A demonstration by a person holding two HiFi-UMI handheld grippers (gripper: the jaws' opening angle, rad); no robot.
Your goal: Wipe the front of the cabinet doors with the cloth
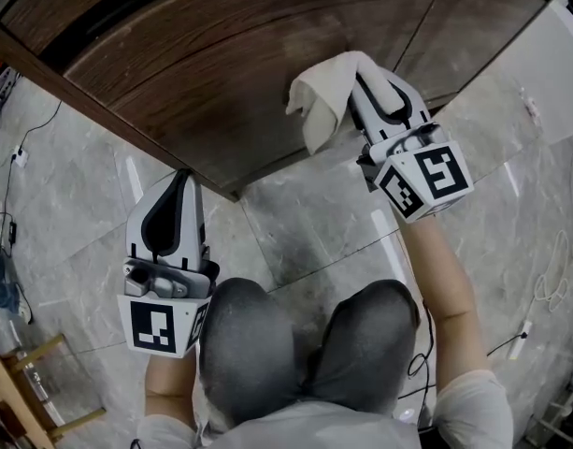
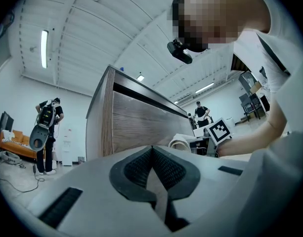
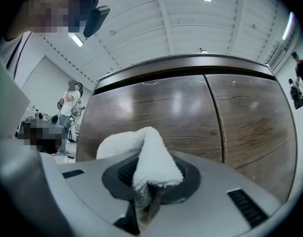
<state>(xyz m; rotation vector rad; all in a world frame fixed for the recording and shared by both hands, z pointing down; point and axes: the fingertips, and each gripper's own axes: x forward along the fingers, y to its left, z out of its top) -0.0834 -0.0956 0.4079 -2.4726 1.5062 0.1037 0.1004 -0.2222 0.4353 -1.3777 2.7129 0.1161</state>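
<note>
Right gripper (image 1: pixel 372 92) jaws clamp the white cloth (image 1: pixel 323 96), held at the left cabinet door (image 1: pixel 211 73) front, near the door seam. Left gripper (image 1: pixel 178 193) jaws are together, empty, near the cabinet corner, above the floor (image 1: pixel 305 223).

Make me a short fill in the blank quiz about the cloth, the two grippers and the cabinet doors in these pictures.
1. The white cloth is clamped in the jaws of the ____ gripper.
2. The left gripper has its jaws ____, with nothing between them.
3. The cabinet doors facing the cloth have a dark ____-grain front.

Missing words: right; shut; wood
</note>
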